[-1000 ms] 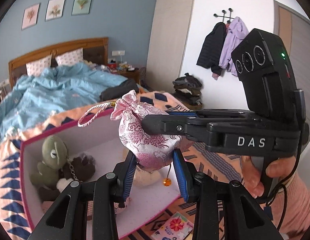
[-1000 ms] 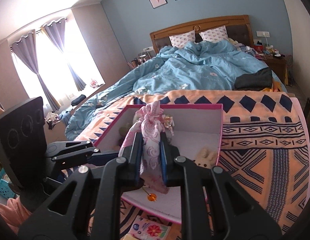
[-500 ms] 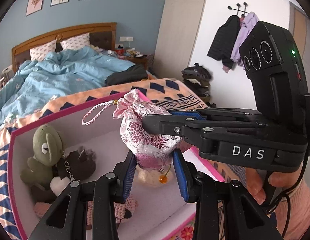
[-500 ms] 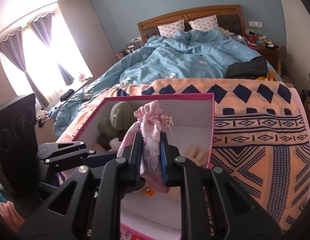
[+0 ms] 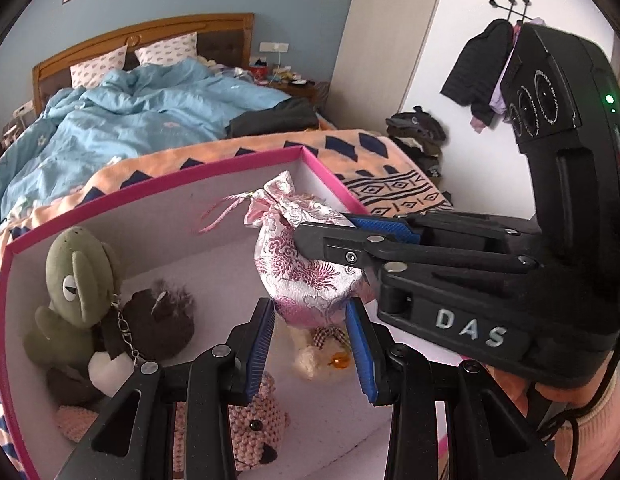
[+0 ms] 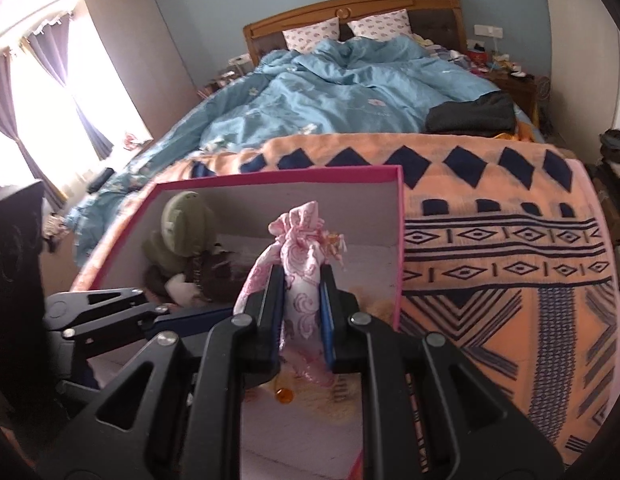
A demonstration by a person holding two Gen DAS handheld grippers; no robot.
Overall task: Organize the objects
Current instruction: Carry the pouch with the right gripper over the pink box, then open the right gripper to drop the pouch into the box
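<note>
A pink brocade drawstring pouch (image 5: 305, 264) hangs inside an open pink box (image 5: 149, 186) with a white lining. My left gripper (image 5: 310, 320) is shut on the pouch's rounded bottom, with a blue pad on each side. My right gripper (image 5: 314, 234) comes in from the right and is shut on the pouch's middle. In the right wrist view the pouch (image 6: 301, 236) stands pinched between the right gripper (image 6: 301, 280) fingers, and the left gripper (image 6: 221, 314) reaches in from the left. An orange bead (image 6: 283, 396) dangles below the pouch.
In the box lie a green plush (image 5: 77, 276), a dark fuzzy toy (image 5: 157, 316), a pink crocheted toy (image 5: 249, 424) and a cream plush (image 5: 314, 354). The box (image 6: 277, 172) rests on an orange patterned blanket (image 6: 490, 264) at the foot of a bed with a blue duvet (image 6: 350, 96).
Both grippers have moved forward and down together with the pouch. It was level with the box rim and now hangs inside the walls, above the cream plush.
</note>
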